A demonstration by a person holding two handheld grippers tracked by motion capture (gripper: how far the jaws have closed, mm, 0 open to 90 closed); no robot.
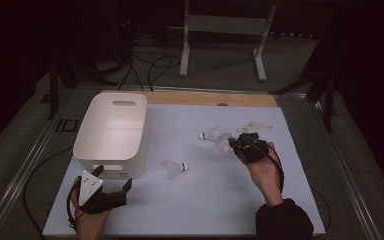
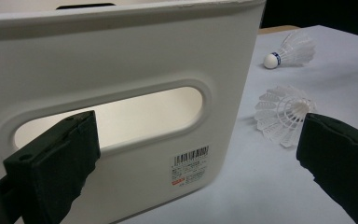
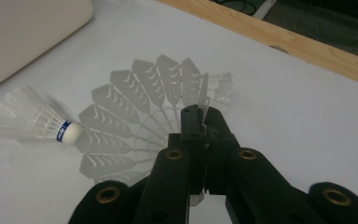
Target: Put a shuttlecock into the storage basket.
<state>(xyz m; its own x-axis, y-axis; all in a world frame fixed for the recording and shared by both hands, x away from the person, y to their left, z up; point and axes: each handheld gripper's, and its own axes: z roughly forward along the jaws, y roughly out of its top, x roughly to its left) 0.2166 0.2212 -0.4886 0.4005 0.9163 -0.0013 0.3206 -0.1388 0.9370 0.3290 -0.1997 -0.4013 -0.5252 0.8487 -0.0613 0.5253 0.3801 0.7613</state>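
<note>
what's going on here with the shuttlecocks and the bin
A person works two grippers at a table. The right gripper is shut on the skirt of a shuttlecock, with a second one lying beside it. The left gripper waits open by the white bin. A third shuttlecock lies mid-table. None shows in the bin.

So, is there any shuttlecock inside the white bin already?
No, in the high view the white bin looks empty inside, and the shuttlecock nearest it lies on the table.
</note>
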